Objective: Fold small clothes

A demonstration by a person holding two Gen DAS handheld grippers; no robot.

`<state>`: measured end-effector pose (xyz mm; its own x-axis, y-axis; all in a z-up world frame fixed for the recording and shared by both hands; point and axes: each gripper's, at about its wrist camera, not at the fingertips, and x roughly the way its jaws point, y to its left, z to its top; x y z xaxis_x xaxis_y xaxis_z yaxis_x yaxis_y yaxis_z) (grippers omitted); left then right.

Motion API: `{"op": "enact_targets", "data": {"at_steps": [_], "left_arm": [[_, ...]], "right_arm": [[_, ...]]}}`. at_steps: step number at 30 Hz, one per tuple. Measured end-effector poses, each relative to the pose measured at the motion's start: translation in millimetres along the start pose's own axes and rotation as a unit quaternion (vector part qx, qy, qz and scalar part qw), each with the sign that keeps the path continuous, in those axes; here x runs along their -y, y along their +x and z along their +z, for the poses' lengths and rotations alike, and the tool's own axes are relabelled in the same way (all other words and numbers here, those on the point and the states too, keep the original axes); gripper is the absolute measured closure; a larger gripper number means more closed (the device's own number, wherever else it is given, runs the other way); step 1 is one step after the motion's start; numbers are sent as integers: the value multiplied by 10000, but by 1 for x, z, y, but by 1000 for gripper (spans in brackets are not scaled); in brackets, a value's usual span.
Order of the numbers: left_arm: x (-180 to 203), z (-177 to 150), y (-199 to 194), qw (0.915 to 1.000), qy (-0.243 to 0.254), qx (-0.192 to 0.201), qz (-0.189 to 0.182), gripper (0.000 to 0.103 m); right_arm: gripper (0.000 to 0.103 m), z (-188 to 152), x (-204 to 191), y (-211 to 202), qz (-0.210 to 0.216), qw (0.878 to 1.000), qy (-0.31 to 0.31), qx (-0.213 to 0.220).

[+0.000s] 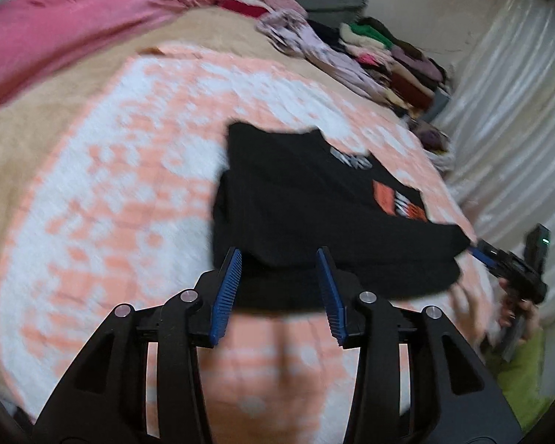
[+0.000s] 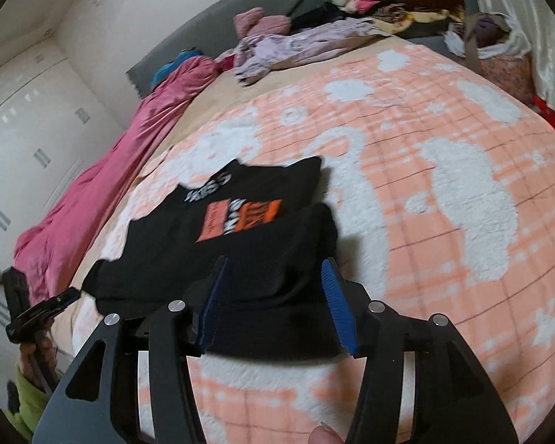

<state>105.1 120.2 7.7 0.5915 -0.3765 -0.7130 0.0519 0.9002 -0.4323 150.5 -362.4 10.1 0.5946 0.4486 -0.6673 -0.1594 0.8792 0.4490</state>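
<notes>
A small black T-shirt (image 1: 314,214) with an orange and white print lies partly folded on the peach and white bedspread (image 1: 129,185). It also shows in the right wrist view (image 2: 225,255). My left gripper (image 1: 282,259) is open, its blue pads just at the shirt's near edge, holding nothing. My right gripper (image 2: 275,270) is open over the shirt's near edge, empty. The right gripper also appears at the shirt's right corner in the left wrist view (image 1: 481,251). The left gripper shows at the far left in the right wrist view (image 2: 61,301).
A pink blanket (image 2: 111,170) lies along the bed's far side. A pile of mixed clothes (image 2: 370,3) sits at the head of the bed by a grey headboard (image 2: 240,18). White curtains (image 1: 499,111) hang beside the bed. White wardrobe doors (image 2: 26,118) stand behind.
</notes>
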Motion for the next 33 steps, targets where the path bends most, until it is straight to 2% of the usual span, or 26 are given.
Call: {"op": "enact_targets", "data": {"at_steps": [3, 6, 8, 10, 12, 13, 14, 15, 24, 28, 33], "left_arm": [[2, -1, 15, 9995, 39, -144, 281, 68], [1, 4, 25, 9993, -76, -199, 293, 68], [5, 10, 32, 9993, -24, -220, 310, 72], [9, 15, 37, 9992, 39, -257, 302, 100], [9, 21, 41, 9993, -20, -319, 181, 100], [10, 24, 45, 9992, -24, -366, 176, 100], [10, 26, 48, 9990, -18, -396, 206, 101], [10, 28, 51, 9989, -21, -416, 210, 102], [4, 63, 49, 9996, -251, -119, 55, 103], [-4, 87, 49, 9992, -385, 22, 83, 103], [-16, 107, 64, 9987, -462, -1, 238, 103]], "right_arm": [[52, -2, -11, 11, -119, 9997, -172, -149], [52, -2, -13, 24, -213, 9992, -164, -299], [54, -1, -12, 31, -216, 9990, -135, -372], [57, -2, -11, 35, -249, 9988, -124, -414], [68, 0, -10, 37, -249, 9988, -97, -416], [71, 1, -9, 37, -210, 9989, -83, -413], [80, 2, -8, 39, -193, 9990, -71, -407], [93, 4, -7, 39, -198, 9990, -66, -402], [98, 30, 3, 34, -7, 9999, 155, -13], [98, 49, 7, 37, 34, 9995, 268, 182], [100, 69, 7, 50, -55, 9992, 289, 278]]}}
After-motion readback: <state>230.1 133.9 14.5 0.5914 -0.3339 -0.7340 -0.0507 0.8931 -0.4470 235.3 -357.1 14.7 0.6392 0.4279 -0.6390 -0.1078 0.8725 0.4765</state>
